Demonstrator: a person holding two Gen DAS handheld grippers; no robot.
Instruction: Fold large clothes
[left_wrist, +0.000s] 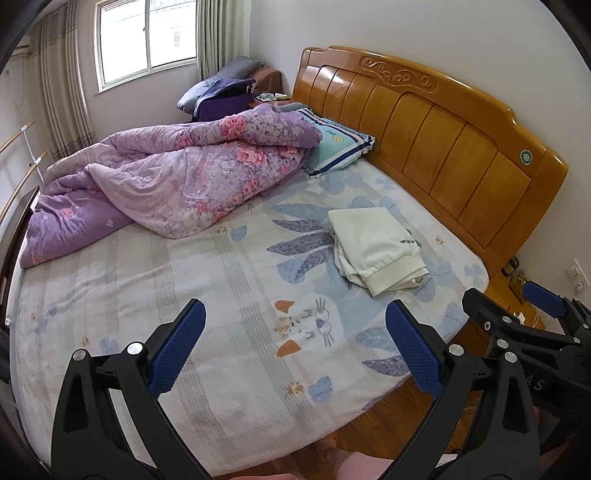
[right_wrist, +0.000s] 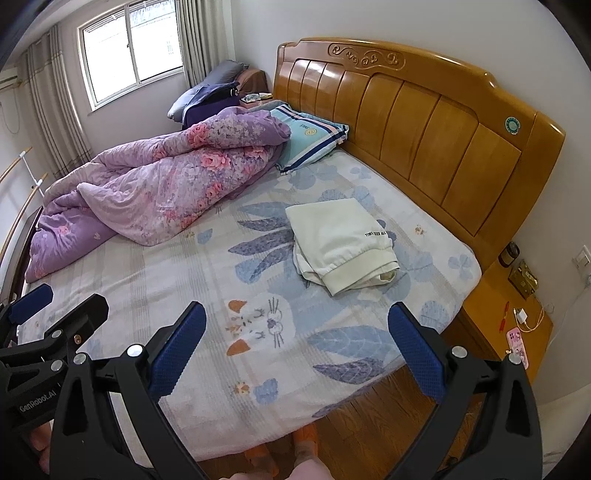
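Note:
A folded cream-white garment (left_wrist: 375, 249) with a ribbed cuff and small black lettering lies on the bed's right half near the headboard; it also shows in the right wrist view (right_wrist: 341, 242). My left gripper (left_wrist: 295, 347) is open and empty, held above the bed's near edge, well short of the garment. My right gripper (right_wrist: 297, 347) is open and empty too, beside the left one. The right gripper shows at the right edge of the left wrist view (left_wrist: 517, 306), and the left gripper at the left edge of the right wrist view (right_wrist: 55, 310).
The bed (left_wrist: 184, 295) has a pale leaf-and-cat print sheet. A crumpled purple floral quilt (left_wrist: 177, 184) covers its far left. A teal striped pillow (left_wrist: 338, 149) leans by the wooden headboard (left_wrist: 443, 140). A nightstand (right_wrist: 513, 317) with a phone and charger stands at right. Wooden floor (right_wrist: 369, 424) is below.

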